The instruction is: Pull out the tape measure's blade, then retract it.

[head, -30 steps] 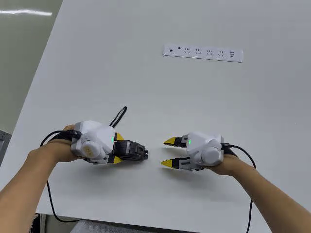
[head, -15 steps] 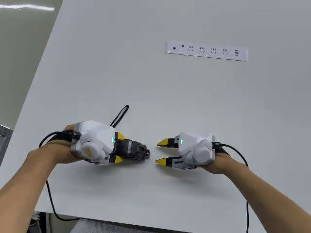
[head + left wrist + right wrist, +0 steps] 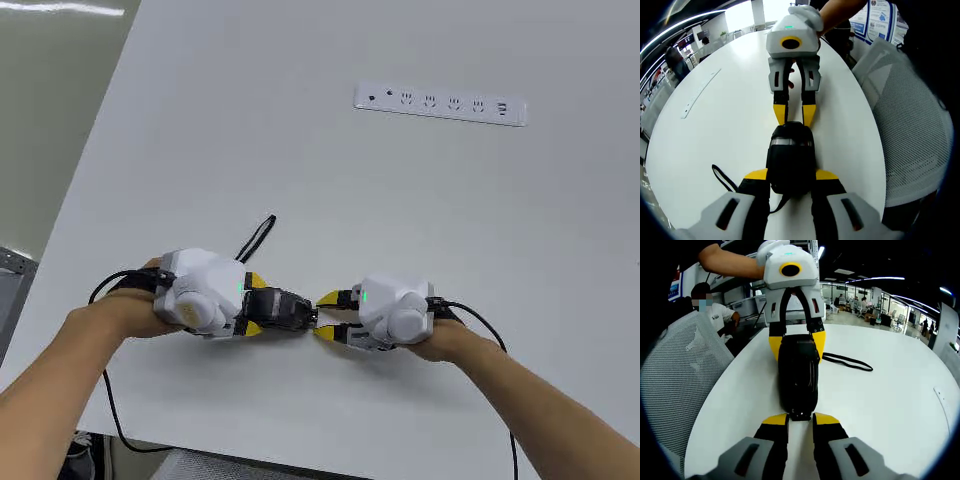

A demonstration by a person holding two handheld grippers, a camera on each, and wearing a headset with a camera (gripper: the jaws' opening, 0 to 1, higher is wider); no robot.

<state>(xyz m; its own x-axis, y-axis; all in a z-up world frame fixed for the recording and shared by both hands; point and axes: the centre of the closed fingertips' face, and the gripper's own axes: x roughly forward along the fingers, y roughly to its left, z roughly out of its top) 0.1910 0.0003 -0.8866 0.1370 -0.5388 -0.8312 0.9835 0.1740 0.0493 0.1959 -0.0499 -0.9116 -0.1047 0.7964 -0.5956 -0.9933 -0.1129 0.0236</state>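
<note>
while in left fingers [image 3: 756,175], tape measure [image 3: 790,159]

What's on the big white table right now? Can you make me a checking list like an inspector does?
Surface: white table, flat and clean.
Job's things: black tape measure lying on the table, blade not pulled out; its black strap lies on the table beside it.
Clutter: one white power strip at the far side, nothing plugged in.
Grippers: left gripper shut on the tape measure; right gripper open, its tips either side of the tape measure's front end.
Cables: black left cable runs off the table edge; black right cable trails back past the hand.
Surroundings: mesh chair, grey-green floor.
</note>
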